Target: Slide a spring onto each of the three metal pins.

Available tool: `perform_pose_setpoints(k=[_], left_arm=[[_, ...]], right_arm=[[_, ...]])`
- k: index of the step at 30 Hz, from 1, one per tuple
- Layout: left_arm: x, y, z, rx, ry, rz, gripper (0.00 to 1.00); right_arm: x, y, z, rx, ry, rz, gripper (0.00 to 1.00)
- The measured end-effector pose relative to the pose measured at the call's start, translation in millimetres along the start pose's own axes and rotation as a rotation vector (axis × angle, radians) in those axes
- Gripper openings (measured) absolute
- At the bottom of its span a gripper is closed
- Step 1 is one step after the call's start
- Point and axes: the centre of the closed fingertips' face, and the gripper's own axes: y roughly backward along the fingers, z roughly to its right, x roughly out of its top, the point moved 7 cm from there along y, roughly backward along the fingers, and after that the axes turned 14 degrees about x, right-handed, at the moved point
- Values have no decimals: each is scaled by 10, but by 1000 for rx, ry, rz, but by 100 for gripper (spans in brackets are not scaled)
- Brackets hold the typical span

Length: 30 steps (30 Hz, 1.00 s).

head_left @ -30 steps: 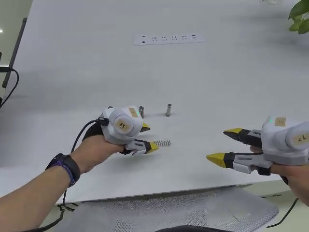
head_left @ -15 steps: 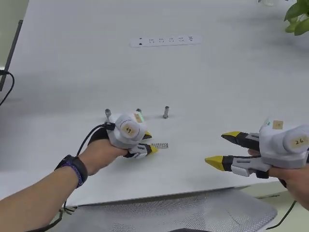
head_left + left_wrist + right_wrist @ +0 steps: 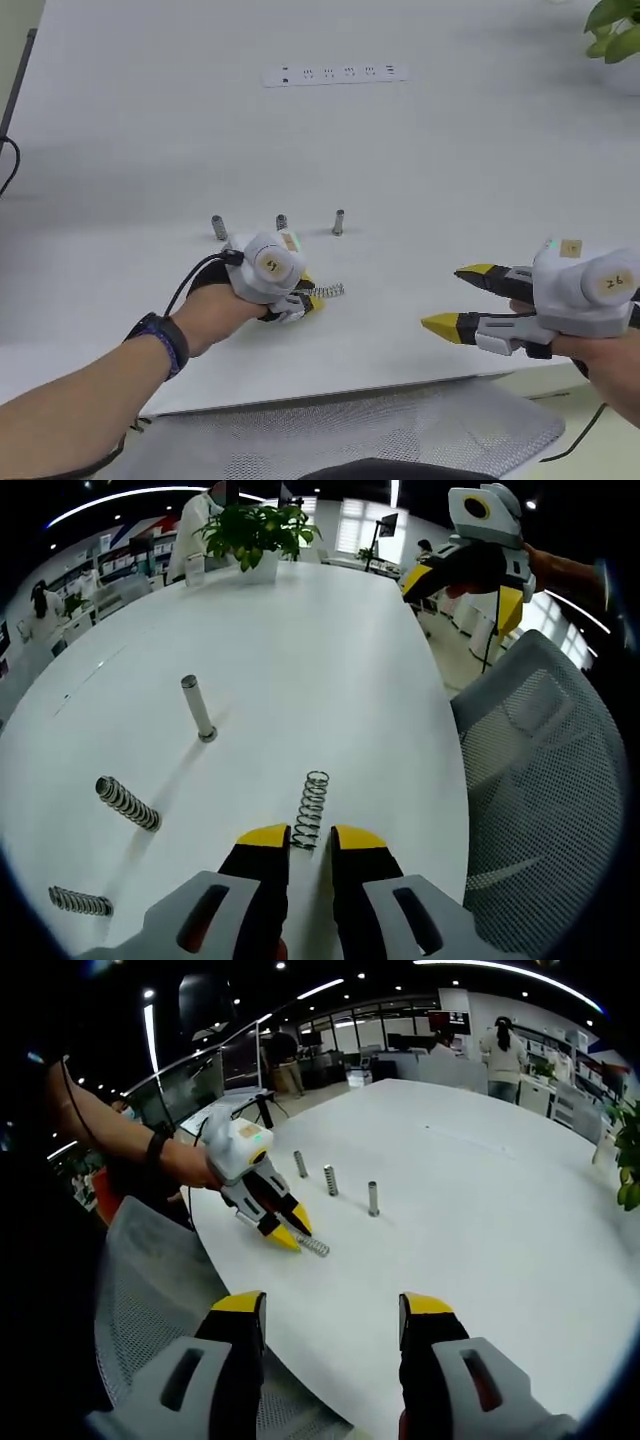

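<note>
Now the left gripper straddles the near end of the loose spring, jaws narrowly apart, while the right gripper hovers wide open.

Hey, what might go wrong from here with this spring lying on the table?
The left tongs straddle only the spring's near end, so it may pivot, droop or pop free when lifted. The bare pin stands beside a loaded pin, and the tongs might bump that one on the approach.
</note>
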Motion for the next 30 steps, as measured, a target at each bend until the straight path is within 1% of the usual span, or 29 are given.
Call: perform_pose_setpoints(k=[1,4,5,13,18,24,30], left_arm=[[7,-8,3,-1,15,0,8],[8,-39,9,5,13,-7,6],[15,-45,3,10,15,-2,4],[0,-34,-7,16,20,-12,3],[-21,44,-29,16,31,-13,3],[-39,180,-94,33,38,1,3],[-84,288,-150,49,49,7,3]], right_arm=[[-6,1,-2,0,-1,0,52],[-22,2,0,-1,-4,-1,51],[-28,1,3,-1,-4,-2,51],[-31,-8,3,4,-2,-3,52],[-23,-38,14,11,-2,-2,51],[7,-94,-10,27,0,1,52],[41,-146,-26,43,9,-3,53]])
